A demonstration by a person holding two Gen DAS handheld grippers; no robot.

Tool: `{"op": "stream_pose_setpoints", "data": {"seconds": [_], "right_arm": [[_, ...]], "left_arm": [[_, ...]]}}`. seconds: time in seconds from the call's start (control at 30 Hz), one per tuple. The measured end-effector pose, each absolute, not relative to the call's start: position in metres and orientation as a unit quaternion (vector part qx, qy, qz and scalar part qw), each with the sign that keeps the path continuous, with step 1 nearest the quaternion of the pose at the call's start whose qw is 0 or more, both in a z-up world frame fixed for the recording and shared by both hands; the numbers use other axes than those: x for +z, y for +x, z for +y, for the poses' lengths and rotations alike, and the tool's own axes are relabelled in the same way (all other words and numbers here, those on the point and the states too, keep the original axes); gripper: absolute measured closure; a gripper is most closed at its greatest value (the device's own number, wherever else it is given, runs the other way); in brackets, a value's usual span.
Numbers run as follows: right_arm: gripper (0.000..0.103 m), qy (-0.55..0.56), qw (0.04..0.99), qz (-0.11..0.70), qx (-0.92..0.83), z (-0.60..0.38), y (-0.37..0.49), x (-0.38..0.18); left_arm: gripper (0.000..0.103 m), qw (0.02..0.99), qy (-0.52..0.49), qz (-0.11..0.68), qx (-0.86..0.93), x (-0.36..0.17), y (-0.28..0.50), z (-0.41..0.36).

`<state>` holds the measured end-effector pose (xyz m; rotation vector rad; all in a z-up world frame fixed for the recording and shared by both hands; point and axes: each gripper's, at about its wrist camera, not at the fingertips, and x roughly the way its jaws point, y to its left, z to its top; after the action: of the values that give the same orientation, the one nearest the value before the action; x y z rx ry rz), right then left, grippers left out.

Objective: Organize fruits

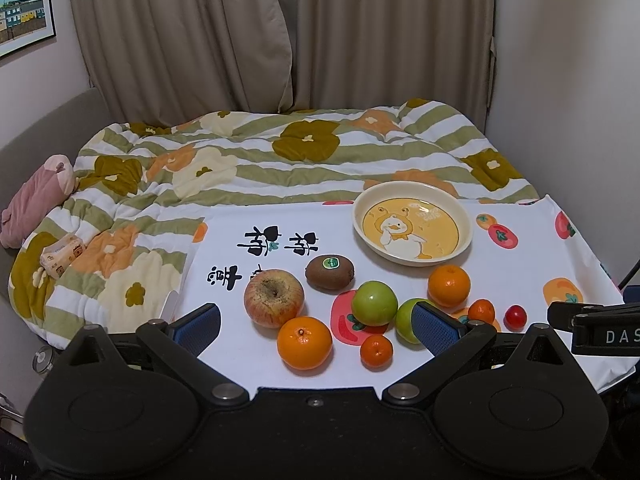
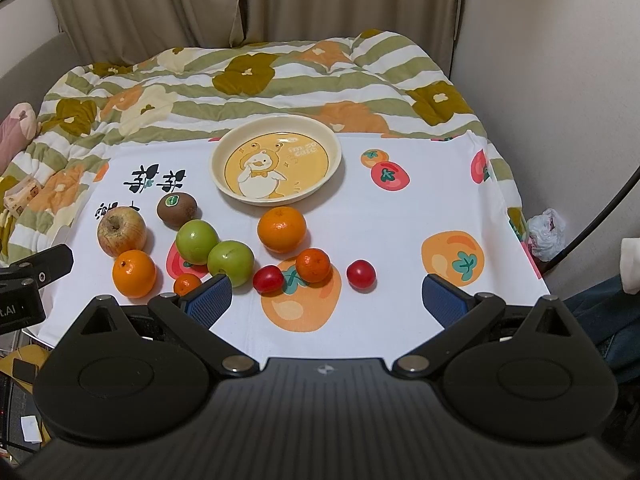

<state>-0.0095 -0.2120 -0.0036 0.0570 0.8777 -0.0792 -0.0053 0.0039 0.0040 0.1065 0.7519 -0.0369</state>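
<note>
A cream plate with a duck picture (image 1: 460, 236) (image 2: 224, 176) stands empty at the back of a white printed cloth (image 1: 400, 368) (image 2: 400, 216). In front of it lie loose fruits: a red apple (image 1: 274, 298) (image 2: 121, 231), a kiwi (image 1: 329, 273) (image 2: 176, 209), two green apples (image 1: 374, 303) (image 2: 197, 241), oranges (image 1: 449, 285) (image 2: 281, 229), small mandarins (image 1: 376, 352) (image 2: 313, 265) and cherry tomatoes (image 1: 515, 317) (image 2: 361, 275). My left gripper (image 1: 316, 326) is open and empty above the near fruits. My right gripper (image 2: 328, 300) is open and empty near the cloth's front edge.
A flowered quilt (image 1: 240, 160) (image 2: 280, 76) covers the bed behind the cloth. A pink pillow (image 1: 36, 200) and a tissue pack (image 1: 62, 256) lie at the left. Curtains and walls close the back and right. A white bag (image 2: 546, 234) lies at the right.
</note>
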Motion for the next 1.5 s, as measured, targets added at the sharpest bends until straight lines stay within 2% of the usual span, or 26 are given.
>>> {"op": "stream_pose_setpoints", "data": {"seconds": [1.1,1.5], "right_arm": [[0.000,0.027,0.905,0.425,-0.030,-0.212,-0.009,-0.004],[0.000,0.012,0.903,0.427,0.045,-0.213,0.021,-0.031]], "left_arm": [[0.000,0.926,0.051,0.373,-0.009,0.006,-0.003,0.006],[0.000,0.921,0.045,0.385,0.037,-0.027,0.010,0.007]]}}
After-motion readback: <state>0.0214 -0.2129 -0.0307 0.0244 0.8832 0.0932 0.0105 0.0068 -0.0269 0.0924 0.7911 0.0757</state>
